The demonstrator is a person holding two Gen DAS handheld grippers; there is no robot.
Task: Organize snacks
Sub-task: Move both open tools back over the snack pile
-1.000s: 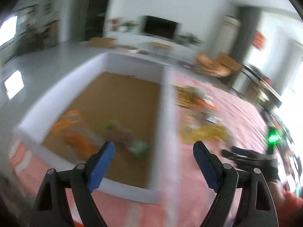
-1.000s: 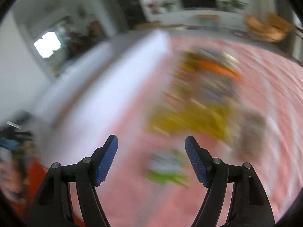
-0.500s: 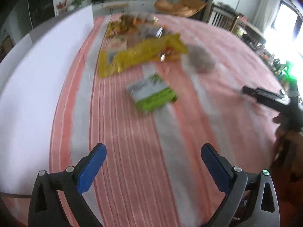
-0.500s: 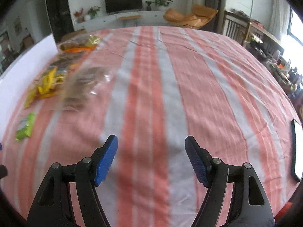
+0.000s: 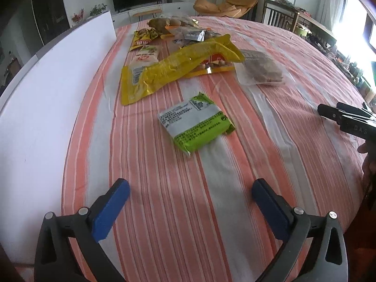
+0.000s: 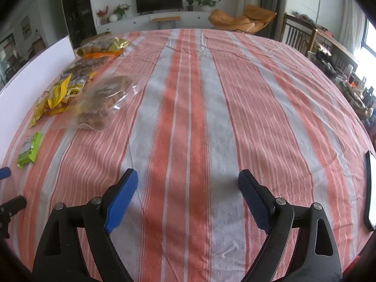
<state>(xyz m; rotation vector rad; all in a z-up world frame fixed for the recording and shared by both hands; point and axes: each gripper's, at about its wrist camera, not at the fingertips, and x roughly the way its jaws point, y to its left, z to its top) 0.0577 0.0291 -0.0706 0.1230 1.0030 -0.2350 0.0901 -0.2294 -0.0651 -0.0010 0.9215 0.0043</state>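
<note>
The left tool [image 5: 190, 196] is hovering spread and empty, facing the green snack packet [image 5: 196, 123] lying at twelve o'clock on the table [image 5: 164, 211], probably lining up a grasp; the right tool [image 6: 188, 185] is idling spread over bare cloth.

White box [image 5: 47, 98] interior hidden; dark flat device [image 6: 370, 188] cut by edge

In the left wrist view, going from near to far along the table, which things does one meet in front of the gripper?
Left gripper with open jaws → green and white packet → long yellow bag → pile of mixed snack packets at the far end of the striped tablecloth.
</note>
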